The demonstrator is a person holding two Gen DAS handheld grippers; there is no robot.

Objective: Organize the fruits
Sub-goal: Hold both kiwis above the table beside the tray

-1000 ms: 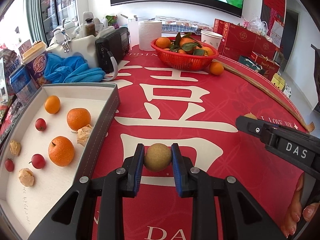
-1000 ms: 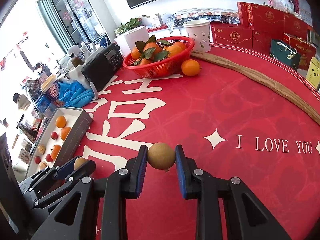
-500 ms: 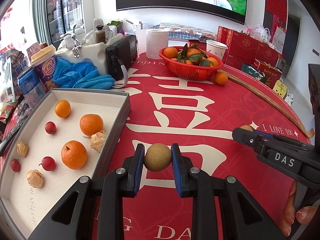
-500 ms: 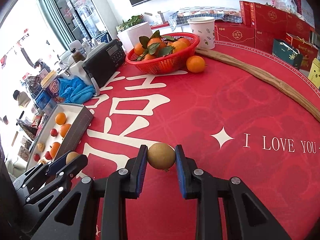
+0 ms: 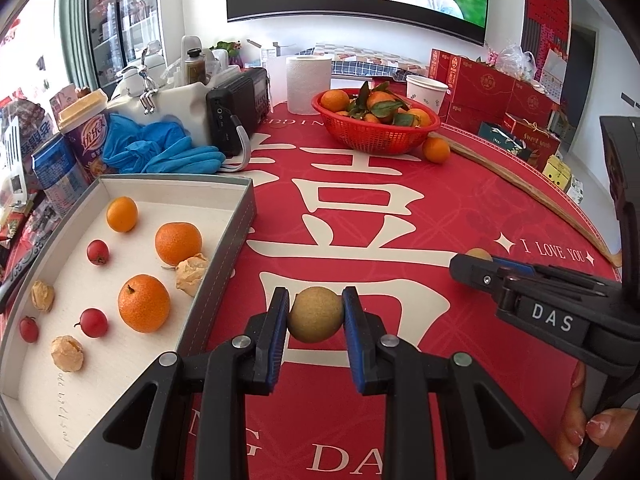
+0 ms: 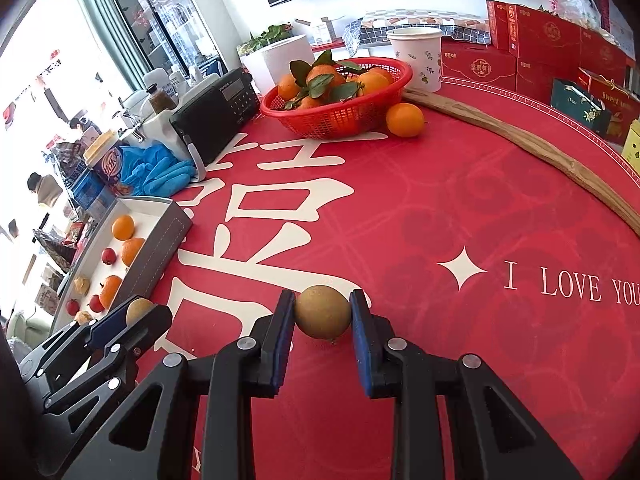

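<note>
My left gripper (image 5: 315,312) is shut on a round tan longan (image 5: 316,314), held over the red tablecloth just right of the grey-walled tray (image 5: 224,264). The tray holds oranges (image 5: 144,303), small red fruits (image 5: 93,322) and papery husked fruits (image 5: 67,353) in rows. My right gripper (image 6: 322,311) is shut on a second longan (image 6: 322,312) above the cloth. In the left wrist view the right gripper (image 5: 476,262) shows at the right with its longan (image 5: 479,255) peeking out. The right wrist view has the left gripper (image 6: 140,314) at lower left beside the tray (image 6: 168,236).
A red basket (image 5: 376,136) of leafy oranges stands at the back, one loose orange (image 5: 436,149) beside it. A black radio (image 5: 236,112), blue gloves (image 5: 168,152), a paper roll (image 5: 308,84) and a paper cup (image 5: 426,94) crowd the far side. A wooden stick (image 6: 520,148) lies along the right edge.
Both grippers keep their longans. The views have shifted slightly, so the tray and basket sit a little further right and lower than before.
</note>
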